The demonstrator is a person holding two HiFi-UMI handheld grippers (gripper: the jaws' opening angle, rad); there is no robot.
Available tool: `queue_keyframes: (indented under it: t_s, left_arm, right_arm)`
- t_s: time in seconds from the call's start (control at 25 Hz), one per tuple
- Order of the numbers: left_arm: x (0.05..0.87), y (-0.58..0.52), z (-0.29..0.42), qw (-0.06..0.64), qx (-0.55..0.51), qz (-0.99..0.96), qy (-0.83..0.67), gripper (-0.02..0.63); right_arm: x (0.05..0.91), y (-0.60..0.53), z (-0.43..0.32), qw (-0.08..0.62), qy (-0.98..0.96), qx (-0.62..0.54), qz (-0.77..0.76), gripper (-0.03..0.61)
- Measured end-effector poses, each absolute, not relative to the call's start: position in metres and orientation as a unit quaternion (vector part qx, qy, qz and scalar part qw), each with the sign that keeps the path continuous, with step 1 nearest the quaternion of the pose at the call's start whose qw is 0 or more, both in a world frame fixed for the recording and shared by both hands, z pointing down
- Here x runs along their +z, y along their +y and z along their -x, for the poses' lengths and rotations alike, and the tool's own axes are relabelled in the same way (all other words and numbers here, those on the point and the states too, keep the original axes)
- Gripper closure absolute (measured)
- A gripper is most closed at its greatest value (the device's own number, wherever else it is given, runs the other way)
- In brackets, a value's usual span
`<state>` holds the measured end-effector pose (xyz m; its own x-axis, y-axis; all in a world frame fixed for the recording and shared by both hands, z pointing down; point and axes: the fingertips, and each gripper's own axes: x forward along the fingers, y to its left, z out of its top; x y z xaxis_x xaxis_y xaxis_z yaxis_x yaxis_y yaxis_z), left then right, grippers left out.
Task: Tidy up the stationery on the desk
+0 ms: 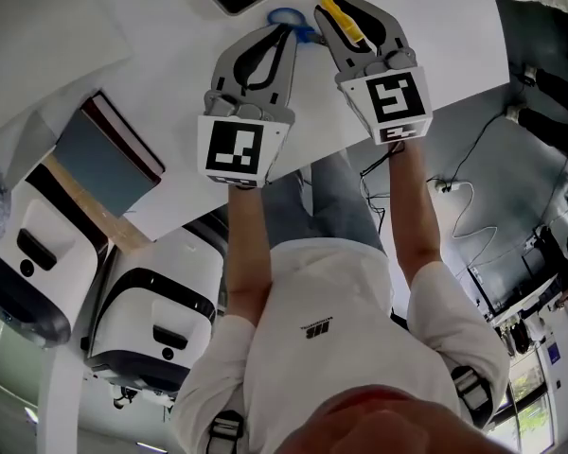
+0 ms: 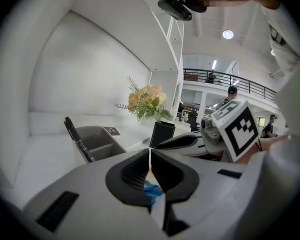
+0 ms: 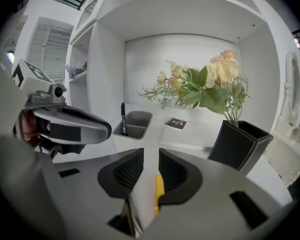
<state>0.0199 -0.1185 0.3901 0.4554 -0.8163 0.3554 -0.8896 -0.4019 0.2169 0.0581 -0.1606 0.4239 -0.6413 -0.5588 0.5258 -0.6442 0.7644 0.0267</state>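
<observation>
**Left:** I am the left gripper (image 2: 150,152), held out ahead of the person on a nearly straight forearm. My nose points away from the body, over the white desk (image 1: 445,45). My jaws are drawn almost together, with only a slit showing at the tips. A blue thing (image 2: 152,190) is pinched low between my pads.

**Right:** And I am the right gripper (image 3: 151,153), just beside you, on a forearm stretched forward the same way. My nose angles slightly in toward yours. My jaws are clamped on a flat white and yellow item (image 3: 159,190). It stands on edge and fills the narrow gap between my pads.

**Left:** In the head view a loop of the blue thing pokes out just past my tips, near yours. I cannot tell whether it touches the desk.

**Right:** What lies ahead of you?

**Left:** A grey tray (image 2: 97,143) sits just beyond my tips, with a black pen (image 2: 78,140) leaning in it.

**Right:** I see that tray too, ahead and to my left. A small black card (image 3: 176,123) lies flat on the desk beside it. Further right is a black vase (image 3: 238,142) holding pale flowers (image 3: 210,81).

**Left:** On my outer side, a grey-blue notebook (image 1: 102,161) lies at the desk's near edge, well apart from both of us.
</observation>
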Motion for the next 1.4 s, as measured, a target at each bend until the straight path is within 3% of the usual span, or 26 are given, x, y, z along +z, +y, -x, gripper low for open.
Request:
queue_keyframes:
  t_s: [0.88,1.04,1.4]
  left_arm:
    - [0.405,-0.131,-0.034,0.203,0.103,-0.829,-0.511,0.614]
    - [0.404,-0.13,-0.032,0.205,0.102,-0.827,-0.514,0.614]
    - [0.397,-0.126,-0.027,0.199,0.098,-0.825,-0.52,0.614]
  right_arm:
    - [0.493,-0.171,-0.07,0.402,-0.859,0.127,-0.291,0.479]
    - [0.499,-0.171,-0.069,0.408,-0.854,0.147,-0.287,0.511]
    - [0.463,-0.167,-0.061,0.377,-0.869,0.135,-0.292,0.511]
